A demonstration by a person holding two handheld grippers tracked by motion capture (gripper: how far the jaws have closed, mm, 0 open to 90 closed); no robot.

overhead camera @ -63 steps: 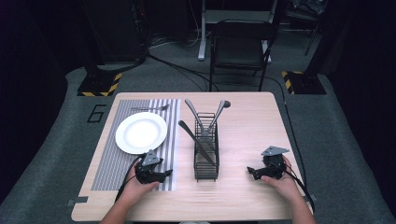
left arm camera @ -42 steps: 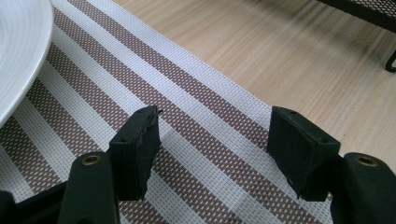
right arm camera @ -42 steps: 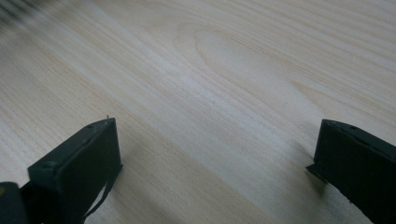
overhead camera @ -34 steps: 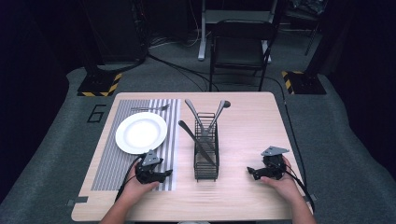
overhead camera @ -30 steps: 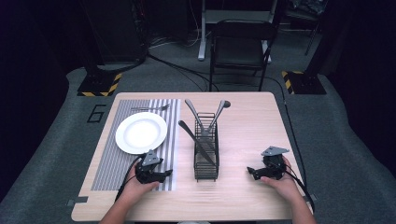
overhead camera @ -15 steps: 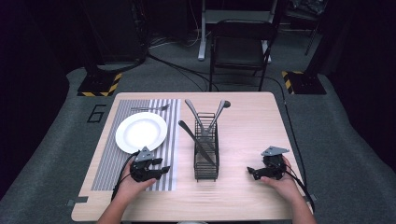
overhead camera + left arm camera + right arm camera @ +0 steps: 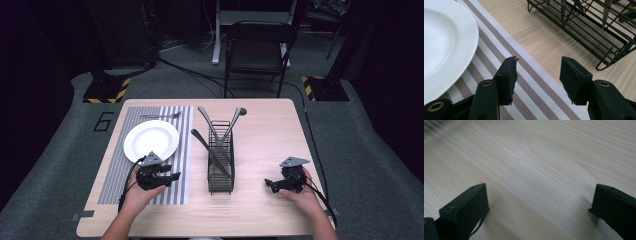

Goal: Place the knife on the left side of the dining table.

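Two grippers: I have both at the near edge of the table (image 7: 260, 125), one on each side of the wire caddy (image 7: 220, 165), which I take as my landmark.
Step in hand: I judge I am bringing the left gripper (image 7: 170, 177) toward the caddy to take out a utensil; nothing is held yet.
How to do it well: I would come in over the caddy's top, line the jaws across one handle, and lift straight up so it does not snag the wires.
Caddy: mid-table, upright, holding a knife (image 7: 207, 145) and two more utensils (image 7: 222, 124) leaning out of its top.
Plate (image 7: 151, 141): left of the caddy, on the striped mat (image 7: 180, 150).
Left gripper: left of the caddy, over the mat; jaws partly open, having just been closing, with nothing between them.
Right gripper (image 7: 270, 184): right of the caddy, low over bare wood; jaws wide apart, holding nothing.
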